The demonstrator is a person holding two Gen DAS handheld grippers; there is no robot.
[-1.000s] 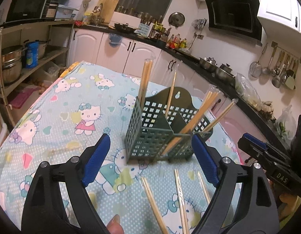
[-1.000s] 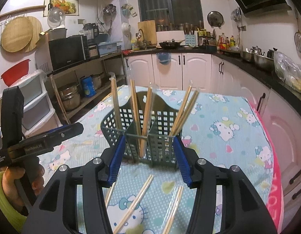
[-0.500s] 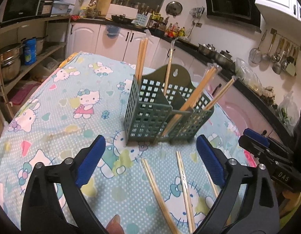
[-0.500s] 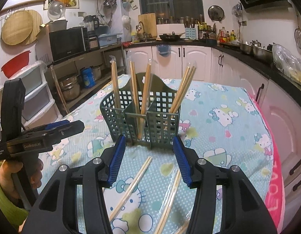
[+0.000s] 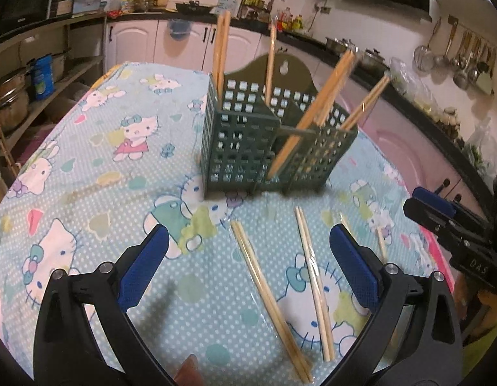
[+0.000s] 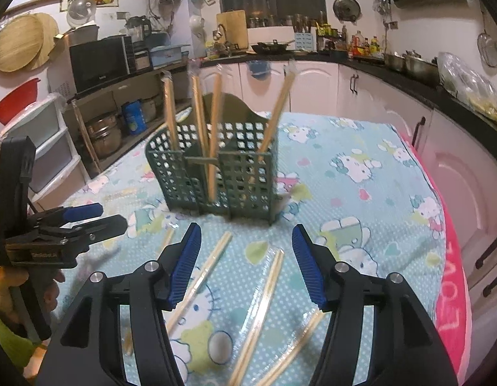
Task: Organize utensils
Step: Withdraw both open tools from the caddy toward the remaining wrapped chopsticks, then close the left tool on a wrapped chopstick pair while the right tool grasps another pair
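Right now I have the left gripper (image 5: 248,265) spread wide, its jaws having just been opening, over two wrapped chopstick pairs (image 5: 271,296) lying loose on the cartoon tablecloth (image 5: 87,160). My right gripper (image 6: 245,263) stands partly apart, also just opening, gripping nothing, with loose pairs (image 6: 261,308) below it. At twelve o'clock from both sits the green utensil basket (image 6: 216,173), with chopsticks standing in its compartments.

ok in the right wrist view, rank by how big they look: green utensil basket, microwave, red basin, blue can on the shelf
1. green utensil basket, though it sits nearest the camera, which inflates it
2. microwave
3. red basin, partly cut off by the drawers
4. blue can
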